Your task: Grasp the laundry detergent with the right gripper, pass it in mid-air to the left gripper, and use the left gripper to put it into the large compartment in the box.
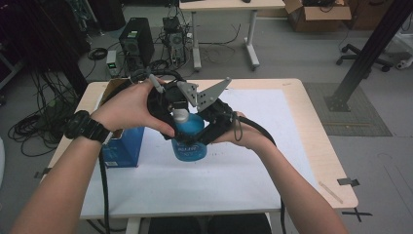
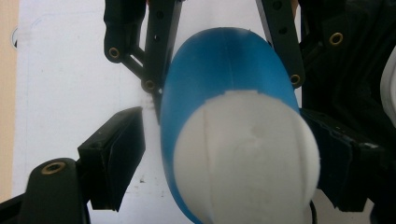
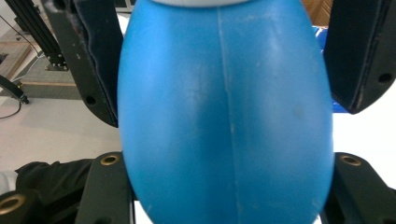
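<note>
A blue bottle (image 1: 189, 142) with a white cap (image 1: 180, 115) is upright over the white sheet at the table's middle. My right gripper (image 1: 194, 132) comes in from the right and is shut on the blue body (image 3: 224, 116), a jaw pressing each side. My left gripper (image 1: 179, 113) reaches down from above onto the cap. In the left gripper view its jaws straddle the white cap (image 2: 245, 156). One jaw touches the cap's edge and the other stands apart from it with a clear gap. The right gripper's fingers (image 2: 159, 51) show beyond, clamped on the bottle.
A blue cardboard box (image 1: 124, 146) stands at the table's left, close to the person's left wrist. A white sheet (image 1: 234, 175) covers most of the wooden table (image 1: 316, 146). A computer tower (image 1: 136, 41) and cables lie on the floor behind.
</note>
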`<action>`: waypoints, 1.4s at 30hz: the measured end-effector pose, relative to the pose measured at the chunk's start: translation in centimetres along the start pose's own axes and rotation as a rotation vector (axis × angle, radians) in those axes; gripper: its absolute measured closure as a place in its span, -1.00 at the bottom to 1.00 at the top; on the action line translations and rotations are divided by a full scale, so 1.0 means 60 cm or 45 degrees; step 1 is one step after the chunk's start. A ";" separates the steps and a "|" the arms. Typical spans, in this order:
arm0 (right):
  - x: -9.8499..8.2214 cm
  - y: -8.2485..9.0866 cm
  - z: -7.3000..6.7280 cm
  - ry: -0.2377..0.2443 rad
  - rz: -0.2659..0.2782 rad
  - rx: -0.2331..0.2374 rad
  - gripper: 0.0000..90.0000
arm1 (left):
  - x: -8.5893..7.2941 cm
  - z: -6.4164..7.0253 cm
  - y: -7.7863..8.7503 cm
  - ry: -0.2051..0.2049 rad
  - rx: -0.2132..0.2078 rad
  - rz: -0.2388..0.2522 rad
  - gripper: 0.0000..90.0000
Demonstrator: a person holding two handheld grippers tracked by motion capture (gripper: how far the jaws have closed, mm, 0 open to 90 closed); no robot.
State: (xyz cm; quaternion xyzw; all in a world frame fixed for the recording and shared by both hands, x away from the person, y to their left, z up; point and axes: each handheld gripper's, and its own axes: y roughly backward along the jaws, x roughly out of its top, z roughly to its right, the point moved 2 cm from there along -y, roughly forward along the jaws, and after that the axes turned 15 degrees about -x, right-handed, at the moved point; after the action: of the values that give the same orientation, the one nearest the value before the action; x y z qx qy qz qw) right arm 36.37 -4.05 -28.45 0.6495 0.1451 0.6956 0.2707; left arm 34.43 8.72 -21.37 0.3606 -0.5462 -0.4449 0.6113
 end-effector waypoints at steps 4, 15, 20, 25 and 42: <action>0.000 0.000 -0.001 -0.001 0.000 0.000 -0.07 | 0.000 0.001 0.000 -0.001 -0.005 -0.003 -0.52; -0.005 -0.001 -0.002 -0.004 -0.006 0.001 -0.07 | 0.003 0.001 -0.004 0.006 -0.014 -0.016 -0.42; -0.005 0.000 -0.001 -0.004 -0.004 0.001 -0.07 | 0.005 0.001 -0.006 0.004 -0.021 -0.025 -0.32; -0.007 0.000 0.000 0.003 -0.012 -0.008 -0.07 | 0.007 0.001 -0.005 0.010 -0.023 -0.018 -0.26; -0.008 0.003 0.001 -0.007 -0.002 0.006 -0.08 | 0.010 0.001 0.001 0.030 -0.026 -0.004 -0.16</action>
State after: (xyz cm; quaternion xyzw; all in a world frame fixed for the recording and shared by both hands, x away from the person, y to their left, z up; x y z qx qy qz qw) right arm 36.39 -4.48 -28.77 0.6519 0.1462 0.6933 0.2701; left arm 34.36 8.18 -21.09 0.3602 -0.5339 -0.4472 0.6206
